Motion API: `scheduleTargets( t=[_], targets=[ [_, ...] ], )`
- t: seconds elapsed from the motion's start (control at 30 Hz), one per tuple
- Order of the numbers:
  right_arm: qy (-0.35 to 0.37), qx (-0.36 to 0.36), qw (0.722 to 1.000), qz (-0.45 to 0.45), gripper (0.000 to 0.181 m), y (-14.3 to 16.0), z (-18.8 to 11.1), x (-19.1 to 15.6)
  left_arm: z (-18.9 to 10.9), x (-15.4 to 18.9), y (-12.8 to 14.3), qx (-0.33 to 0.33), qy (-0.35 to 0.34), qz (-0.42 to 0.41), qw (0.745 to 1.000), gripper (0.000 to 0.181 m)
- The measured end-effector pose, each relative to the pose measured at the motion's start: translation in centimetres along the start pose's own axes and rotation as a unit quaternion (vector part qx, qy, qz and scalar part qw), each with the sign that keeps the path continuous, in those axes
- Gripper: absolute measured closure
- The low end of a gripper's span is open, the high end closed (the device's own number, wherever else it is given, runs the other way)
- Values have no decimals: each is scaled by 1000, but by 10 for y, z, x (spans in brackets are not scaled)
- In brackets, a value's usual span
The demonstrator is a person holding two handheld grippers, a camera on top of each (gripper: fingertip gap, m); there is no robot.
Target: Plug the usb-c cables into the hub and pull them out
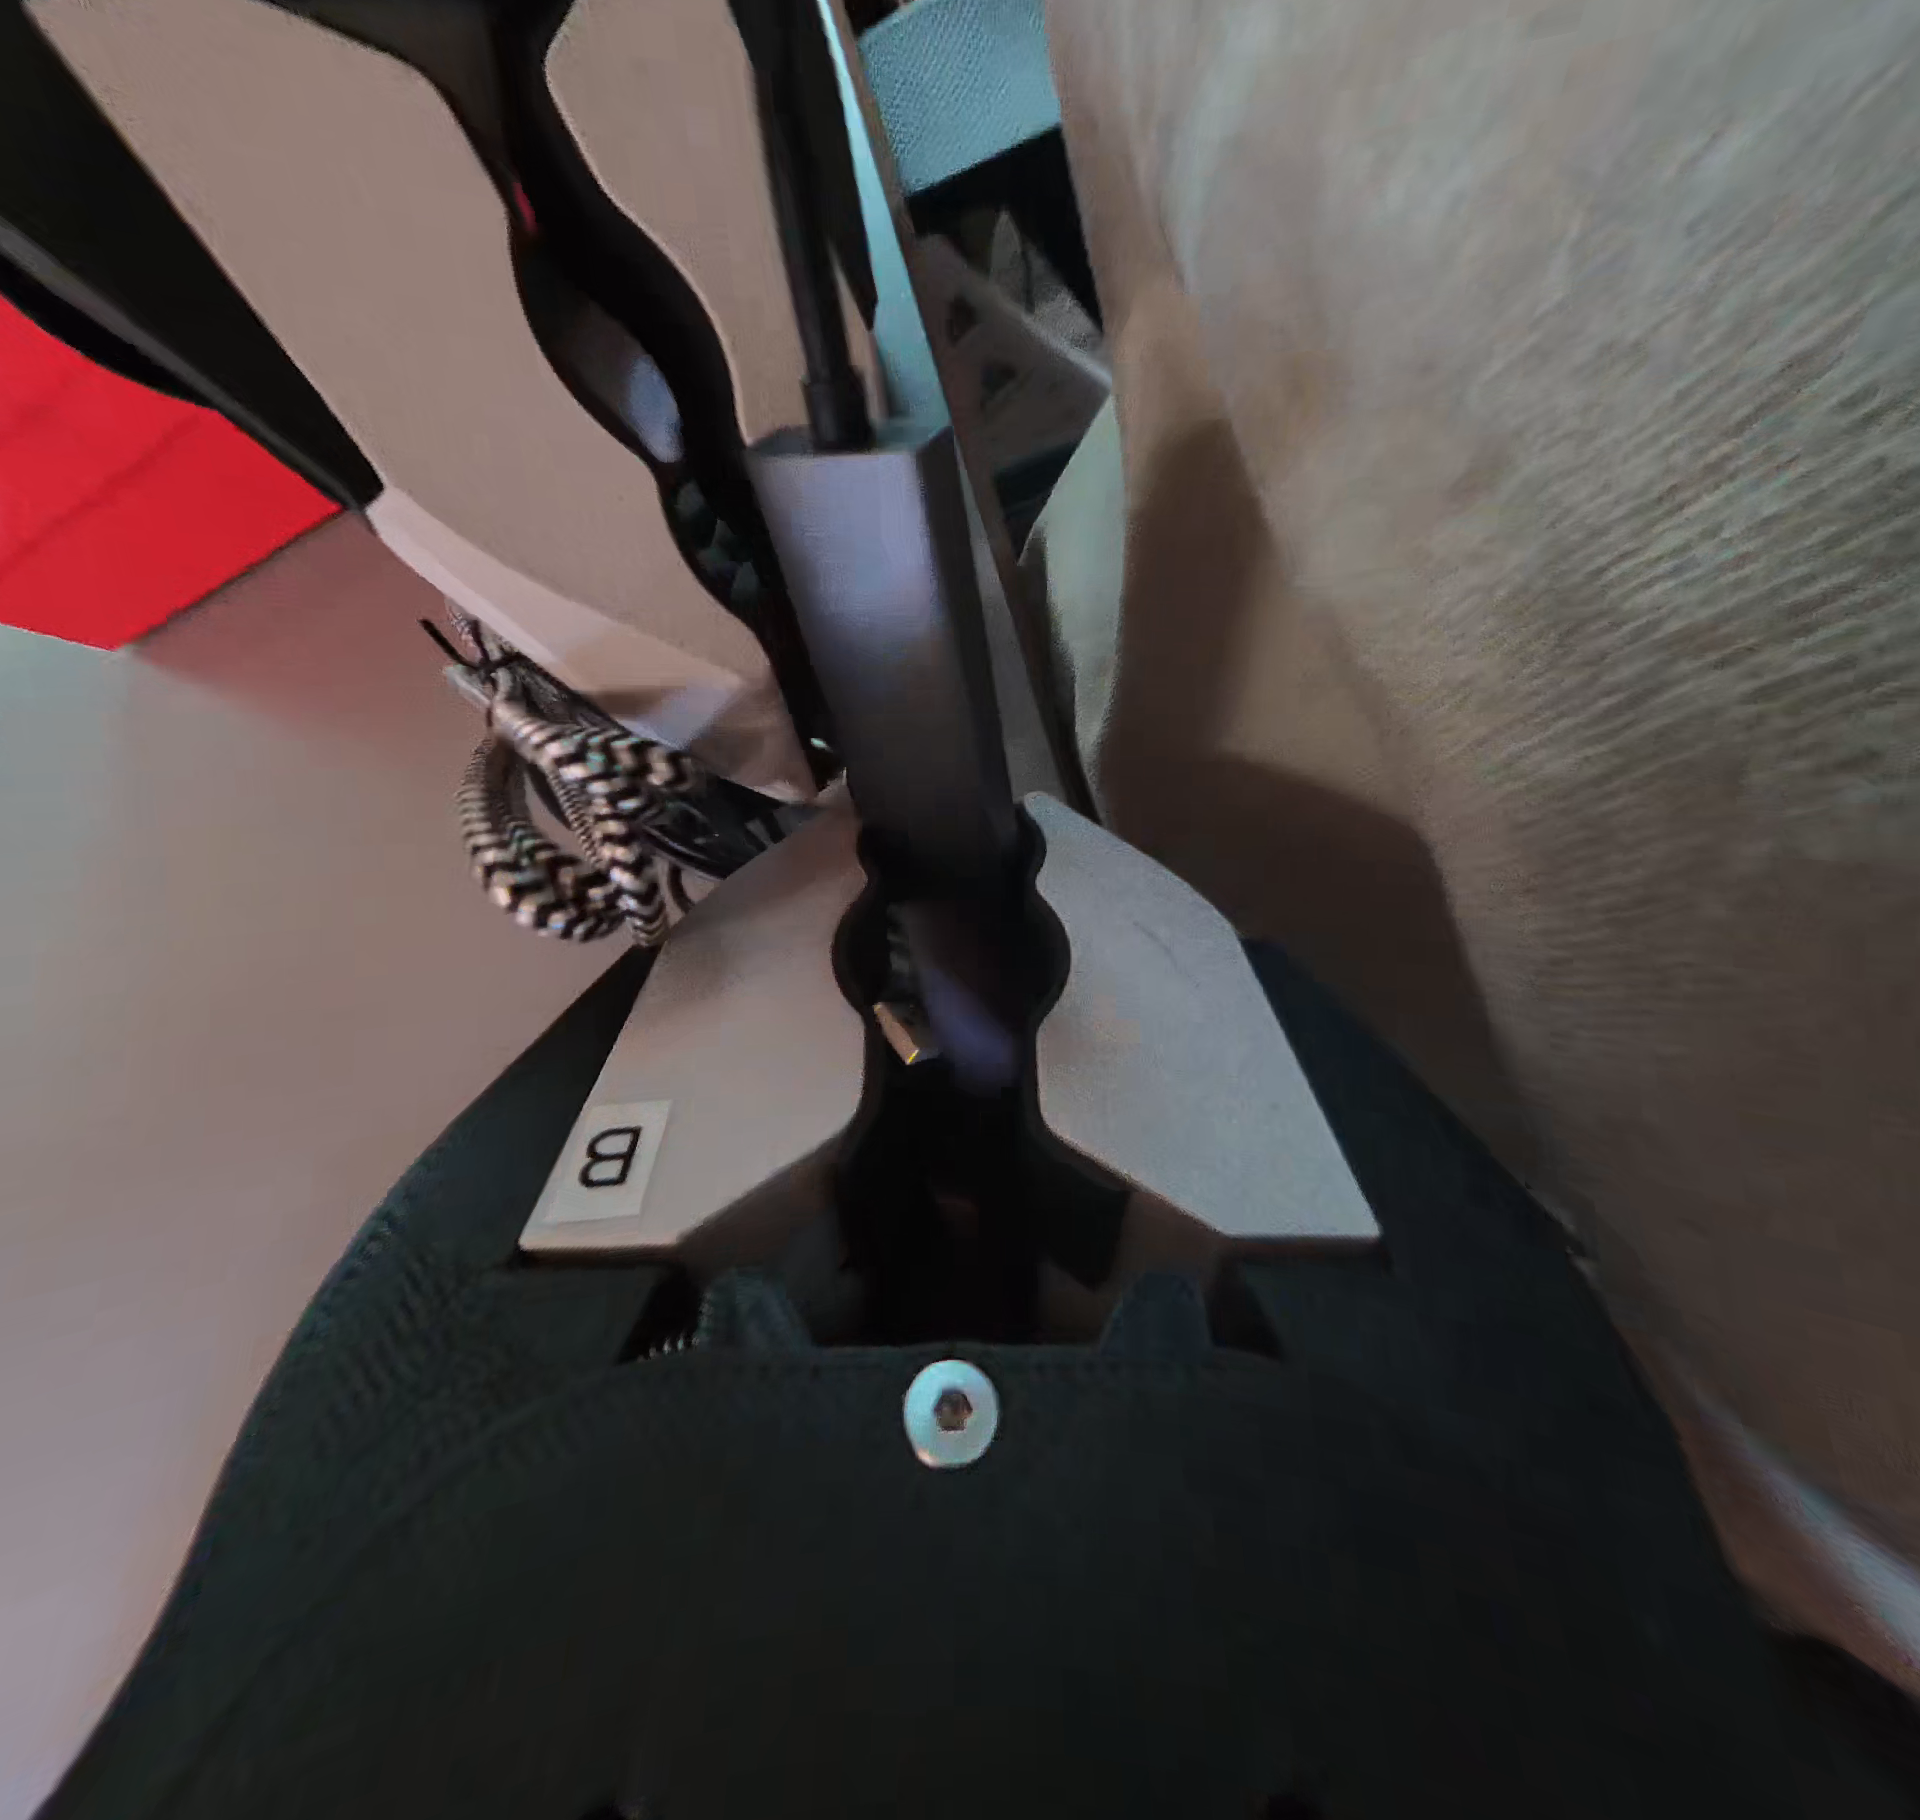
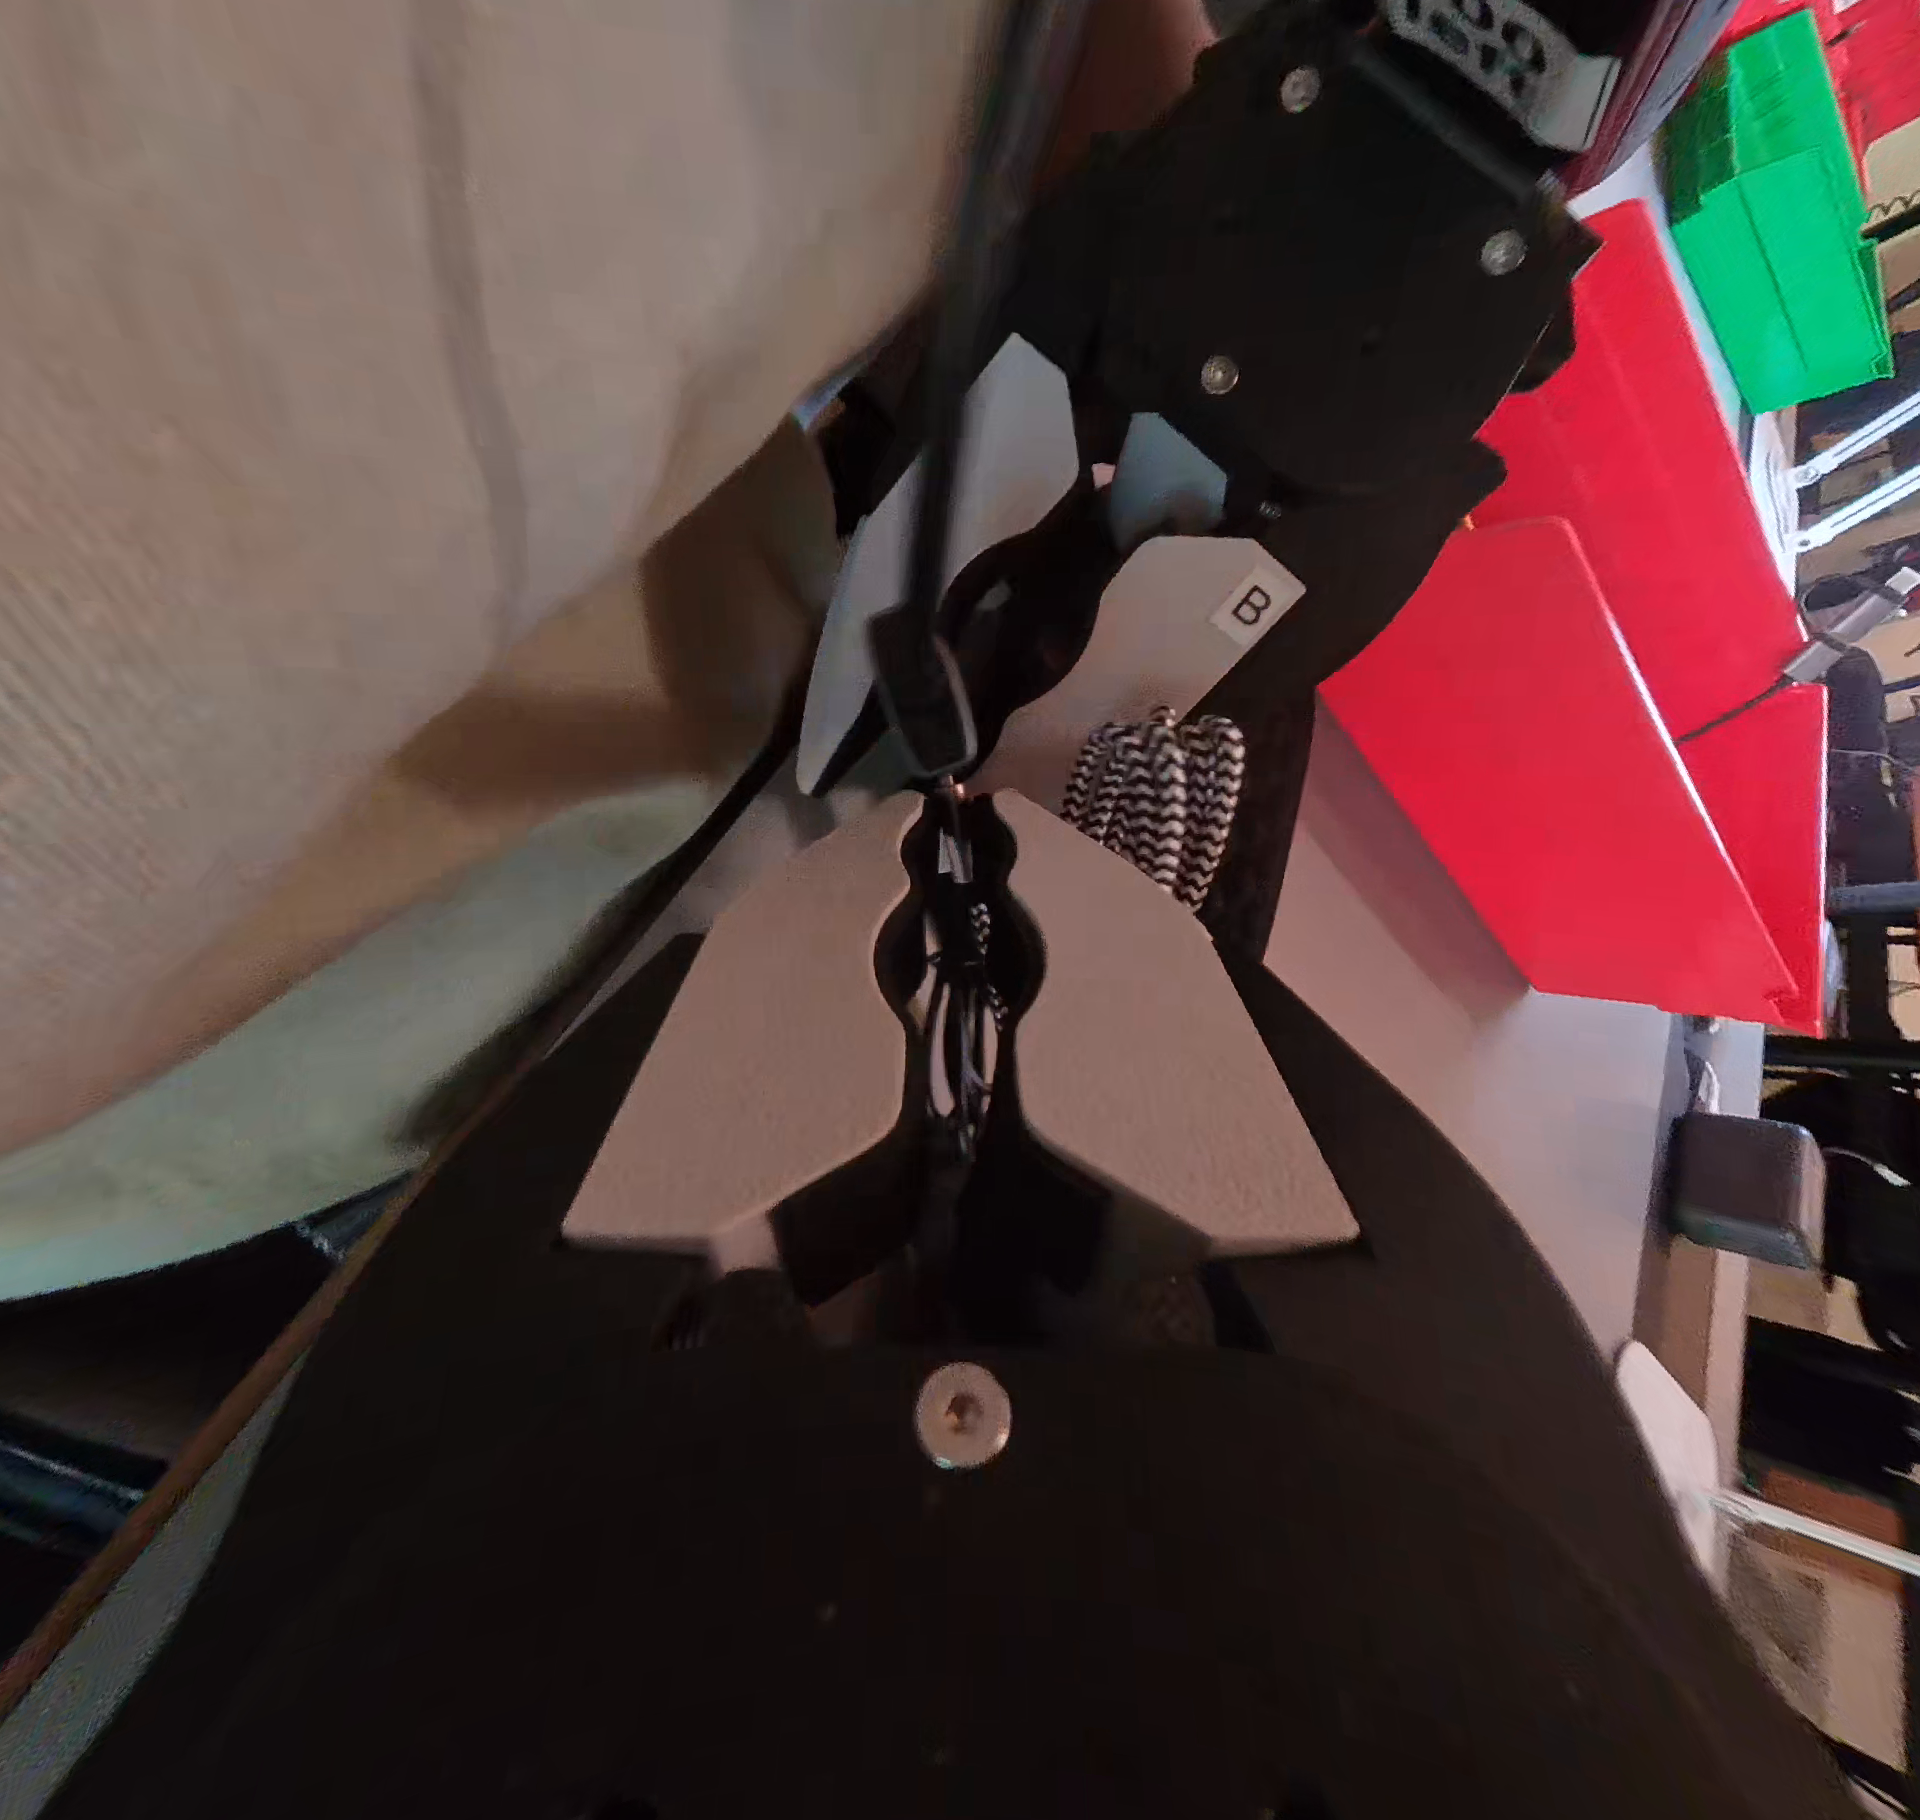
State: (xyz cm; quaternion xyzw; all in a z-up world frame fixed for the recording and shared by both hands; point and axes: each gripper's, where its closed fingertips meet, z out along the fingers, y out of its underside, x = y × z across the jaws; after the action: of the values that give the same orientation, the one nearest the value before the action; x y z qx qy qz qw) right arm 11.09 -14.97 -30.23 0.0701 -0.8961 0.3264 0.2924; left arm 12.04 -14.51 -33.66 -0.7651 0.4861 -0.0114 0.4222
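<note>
My left gripper point(image 1: 935, 835) is shut on the grey metal hub point(image 1: 883, 607), which sticks out past its fingertips. The hub's black lead point(image 1: 821, 316) leaves its far end. A small metal plug point(image 1: 904, 1032) shows in the gap beside the hub. My right gripper point(image 2: 956, 814) is shut on a black-and-white braided usb-c cable point(image 2: 961, 939). Its plug tip point(image 2: 951, 783) meets the hub point(image 2: 925, 710); I cannot tell whether it is seated. The left gripper's finger point(image 2: 1164, 627) shows behind the hub. The right gripper's finger point(image 1: 312, 264) shows at the upper left.
Coiled braided cable point(image 1: 561, 835) lies on the white table point(image 1: 208, 939), and also shows in the right wrist view point(image 2: 1153, 804). A person's beige clothing point(image 1: 1507, 523) is close by. Red bins point(image 2: 1558, 731) and a green bin point(image 2: 1787, 264) stand at the table's far side. Only a small space, under 4 cm, lies between the two pairs of fingers.
</note>
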Motion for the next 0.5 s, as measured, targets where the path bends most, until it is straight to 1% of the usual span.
scheduleTargets(
  t=[0.13,0.23,0.43,0.47,0.5],
  targets=[
    [14,-41,999,-23,174,10,0,-12,11,1,5,-33,-21,55,998,165],
    [35,-52,998,-18,174,13,-1,-15,15,3,4,-27,-23,54,998,165],
    [62,-64,995,42,174,23,-4,-11,16,3,3,1,-9,24,1000,165],
    [65,-55,994,65,174,21,-4,-10,15,3,3,12,0,15,1000,164],
    [64,-28,992,105,174,17,-5,-10,13,4,0,29,15,1,999,164]
  ],
)
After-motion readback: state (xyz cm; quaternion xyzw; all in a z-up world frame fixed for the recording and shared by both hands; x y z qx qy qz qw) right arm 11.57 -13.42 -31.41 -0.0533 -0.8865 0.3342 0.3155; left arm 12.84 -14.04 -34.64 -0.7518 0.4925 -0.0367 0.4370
